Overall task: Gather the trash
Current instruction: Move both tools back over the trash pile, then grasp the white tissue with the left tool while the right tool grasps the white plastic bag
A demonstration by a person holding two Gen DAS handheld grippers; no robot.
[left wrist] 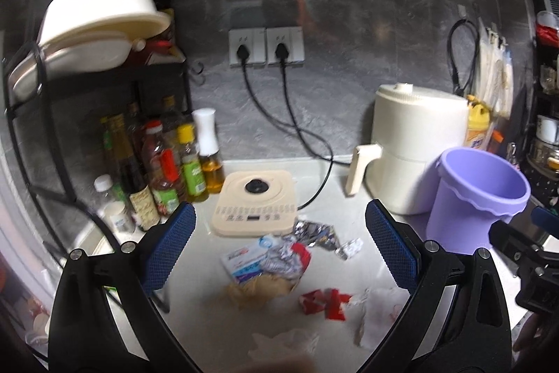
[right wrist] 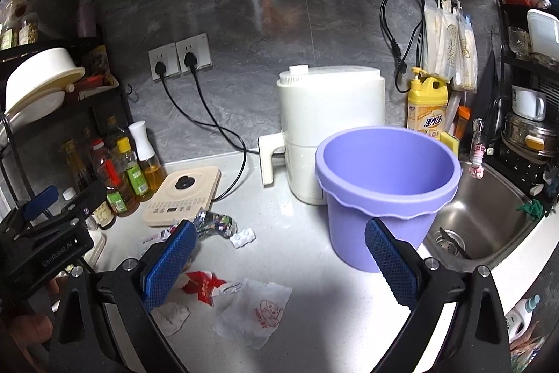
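Observation:
Trash lies scattered on the pale counter: a blue-and-white packet [left wrist: 244, 259], crumpled foil [left wrist: 314, 233], a brown paper wad [left wrist: 260, 289], a red wrapper [left wrist: 323, 301] and a white printed wrapper [right wrist: 255, 310]. A white blister pack [right wrist: 243, 237] lies beside foil [right wrist: 213, 224]. An empty purple bucket [right wrist: 384, 194] stands on the counter to their right. My left gripper [left wrist: 279, 247] hovers open above the packet and foil. My right gripper [right wrist: 279, 263] hangs open too, its left pad over the red wrapper [right wrist: 204, 285], its right pad in front of the bucket.
A beige appliance [left wrist: 255, 207] with black cords sits behind the trash. A white air fryer [right wrist: 328, 128] stands behind the bucket. Sauce bottles [left wrist: 167, 163] and a black rack fill the left. A steel sink [right wrist: 482, 215] lies at the right.

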